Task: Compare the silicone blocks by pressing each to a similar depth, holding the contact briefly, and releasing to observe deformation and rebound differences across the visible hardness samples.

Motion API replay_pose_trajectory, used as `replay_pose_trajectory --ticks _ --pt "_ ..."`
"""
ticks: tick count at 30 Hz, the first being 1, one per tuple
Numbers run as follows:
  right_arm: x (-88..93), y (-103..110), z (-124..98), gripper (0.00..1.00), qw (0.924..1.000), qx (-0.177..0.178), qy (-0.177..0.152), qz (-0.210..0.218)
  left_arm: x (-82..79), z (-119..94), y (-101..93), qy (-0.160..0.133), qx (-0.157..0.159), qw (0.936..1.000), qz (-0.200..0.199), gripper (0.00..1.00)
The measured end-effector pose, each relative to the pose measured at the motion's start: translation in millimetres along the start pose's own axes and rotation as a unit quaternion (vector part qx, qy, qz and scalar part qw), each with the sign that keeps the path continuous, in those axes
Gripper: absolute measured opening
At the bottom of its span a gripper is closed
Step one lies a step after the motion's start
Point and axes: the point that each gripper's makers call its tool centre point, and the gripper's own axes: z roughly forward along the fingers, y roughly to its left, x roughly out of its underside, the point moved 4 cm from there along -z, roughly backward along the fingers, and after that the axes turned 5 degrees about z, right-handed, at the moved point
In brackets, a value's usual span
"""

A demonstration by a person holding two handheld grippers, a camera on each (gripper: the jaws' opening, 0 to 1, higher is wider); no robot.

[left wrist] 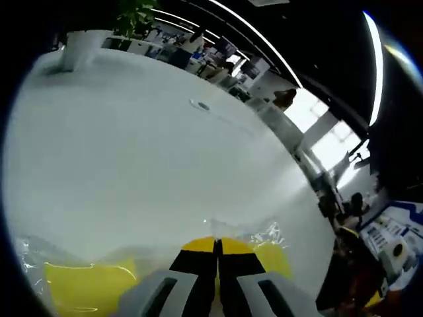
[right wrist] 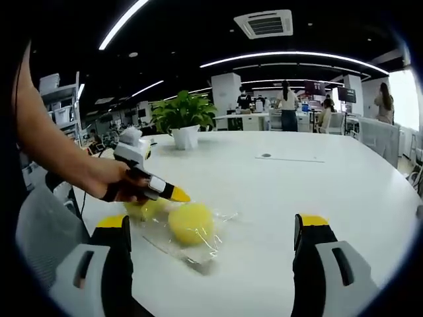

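Note:
Two yellow silicone blocks lie in clear plastic bags on the white table (right wrist: 297, 185). In the right gripper view a round yellow block (right wrist: 190, 223) sits at the centre, with a paler yellow block (right wrist: 143, 209) left of it. A hand holds my left gripper (right wrist: 178, 195) shut, its yellow tips just over the gap between the blocks; I cannot tell if it touches. My right gripper (right wrist: 211, 223) stands wide open, nearer than the blocks. In the left gripper view the left gripper (left wrist: 216, 246) has its jaws together, with one yellow block (left wrist: 86, 287) to the left and another (left wrist: 272, 259) to the right.
A potted plant (right wrist: 185, 125) in a white pot stands at the table's far side, also the pot (left wrist: 82, 46). A round cable port (right wrist: 266, 156) is set in the tabletop. A grey chair (right wrist: 39, 231) is at the left. People stand at desks far behind.

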Motion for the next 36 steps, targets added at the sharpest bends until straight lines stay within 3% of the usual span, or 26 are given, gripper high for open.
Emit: replay_pose_trajectory --ticks 21,25,27,28,32,36 --pt "0.5 -2 -1 0.96 0.9999 0.009 0.004 0.011 9.3 6 2.4 0.046 -0.019 0.9962 0.071 0.00" --pt "0.9 -2 -1 0.96 0.9999 0.008 0.005 0.008 9.7 6 4.2 0.052 -0.020 0.9957 0.074 0.00" --pt "1.2 -2 -1 0.96 0.9999 0.008 0.007 0.012 7.9 6 4.9 0.052 -0.020 0.9969 0.055 0.01" --pt "2.0 -2 0 0.96 0.9998 0.007 0.009 0.015 6.4 5 5.7 0.050 -0.020 0.9973 0.049 0.03" --pt "3.5 -2 -1 0.96 0.9997 0.008 0.014 0.016 -3.1 3 7.4 0.021 -0.034 0.9976 0.058 0.34" --pt "4.1 -2 -1 0.96 0.9997 0.009 0.017 0.017 -17.7 0 -0.3 -0.018 -0.015 0.9972 0.071 0.50"
